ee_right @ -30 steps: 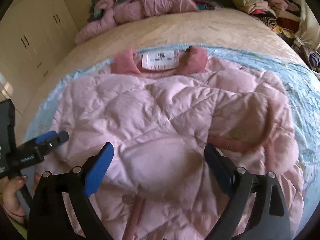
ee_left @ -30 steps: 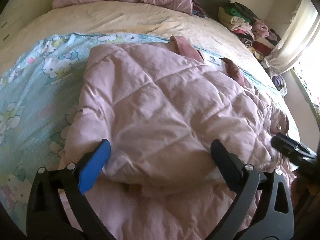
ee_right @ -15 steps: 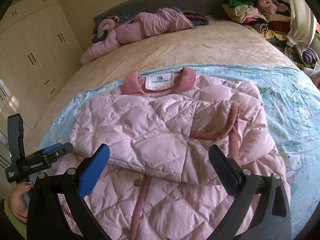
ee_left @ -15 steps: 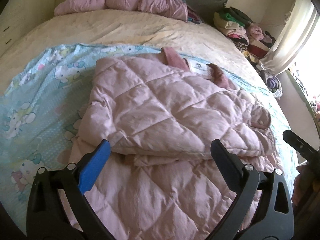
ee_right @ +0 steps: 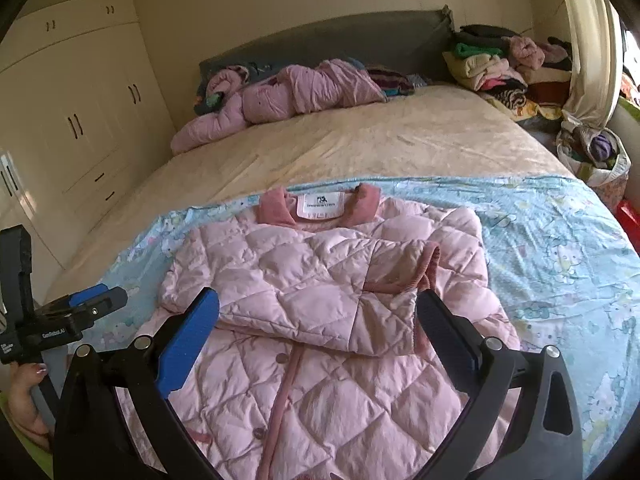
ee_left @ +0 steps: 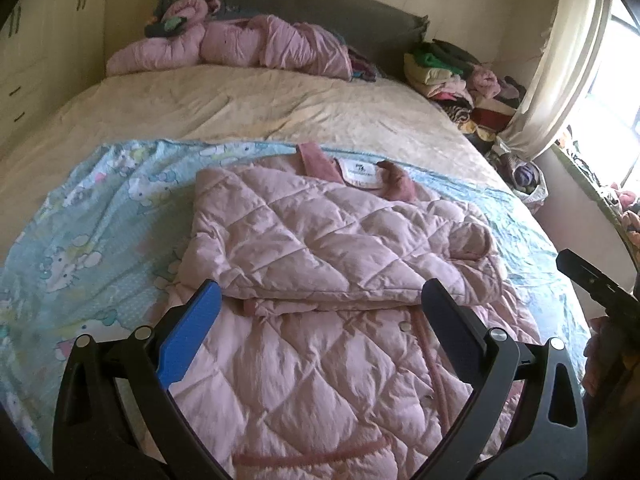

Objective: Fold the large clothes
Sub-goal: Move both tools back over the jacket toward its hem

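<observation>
A pink quilted jacket (ee_left: 320,248) lies on a light blue cartoon-print sheet (ee_left: 88,232) on the bed, collar and white label at the far end. Both sleeves are folded across its chest. It also shows in the right wrist view (ee_right: 320,280). My left gripper (ee_left: 320,320) is open and empty, held above the jacket's lower half. My right gripper (ee_right: 318,328) is open and empty, above the button placket. The left gripper also shows at the left edge of the right wrist view (ee_right: 80,312), and the right one at the right edge of the left wrist view (ee_left: 592,280).
A crumpled pink coat (ee_left: 248,44) lies by the grey headboard (ee_left: 304,12). Piles of folded clothes (ee_right: 500,68) stand at the far right by a curtain (ee_left: 560,64). Cream wardrobes (ee_right: 80,112) line the left wall. A bag of clothes (ee_right: 596,160) sits beside the bed.
Both grippers have pulled back and up from the jacket, open and empty throughout. More of the jacket and the room now shows. The jacket lies still.
</observation>
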A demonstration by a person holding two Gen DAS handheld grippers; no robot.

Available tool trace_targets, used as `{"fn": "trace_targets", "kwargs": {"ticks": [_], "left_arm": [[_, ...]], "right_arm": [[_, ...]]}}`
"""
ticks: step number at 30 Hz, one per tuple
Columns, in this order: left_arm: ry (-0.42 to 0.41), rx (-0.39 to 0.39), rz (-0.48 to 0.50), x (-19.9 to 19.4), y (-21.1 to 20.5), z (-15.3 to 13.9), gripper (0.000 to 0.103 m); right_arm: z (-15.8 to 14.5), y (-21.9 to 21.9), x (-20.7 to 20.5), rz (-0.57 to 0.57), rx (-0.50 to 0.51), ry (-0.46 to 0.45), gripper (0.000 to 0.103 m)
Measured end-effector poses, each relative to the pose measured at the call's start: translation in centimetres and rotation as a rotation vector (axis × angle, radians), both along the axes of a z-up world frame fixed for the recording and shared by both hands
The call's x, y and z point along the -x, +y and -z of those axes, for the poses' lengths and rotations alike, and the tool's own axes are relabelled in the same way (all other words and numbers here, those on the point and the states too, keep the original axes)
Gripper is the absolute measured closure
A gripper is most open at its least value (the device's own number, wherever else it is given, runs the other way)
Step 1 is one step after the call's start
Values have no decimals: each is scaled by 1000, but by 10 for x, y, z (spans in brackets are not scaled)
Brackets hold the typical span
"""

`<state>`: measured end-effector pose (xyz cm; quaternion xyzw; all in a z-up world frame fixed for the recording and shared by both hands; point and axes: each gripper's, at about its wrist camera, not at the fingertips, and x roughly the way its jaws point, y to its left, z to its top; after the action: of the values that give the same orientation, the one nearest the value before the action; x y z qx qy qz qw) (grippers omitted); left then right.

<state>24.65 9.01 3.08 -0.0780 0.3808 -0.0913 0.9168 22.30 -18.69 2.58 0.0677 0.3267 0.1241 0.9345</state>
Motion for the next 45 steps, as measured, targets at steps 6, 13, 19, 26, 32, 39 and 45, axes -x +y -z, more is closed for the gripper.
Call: {"fn": "trace_targets", "kwargs": {"ticks": [6,13,19,26,32,39,45], "left_arm": [[-41,-16,3,23,0,-16,9],[-68,-24,-4,51,4,-25,9],[-71,-19,-20,71,10,-23,9],[-59,-32,-30,91,13,-14,9],[-43,-40,-33,103,14,-5,9],[-19,-51,-28,113,10,7,9],[-2,-66,-22,121,6,18,9]], "right_arm": [[-14,-5,26,-3,9,-37,4],[-26,-7,56,0,40,-80,4],[-28,-8,79,-13,59,-95,4],[-21,-8,101,-31,85,-92,4],[-10,-10,113,-29,106,-81,4],[1,-12,122,-27,142,-65,4],[11,-16,128,-29,157,-49,4]]}}
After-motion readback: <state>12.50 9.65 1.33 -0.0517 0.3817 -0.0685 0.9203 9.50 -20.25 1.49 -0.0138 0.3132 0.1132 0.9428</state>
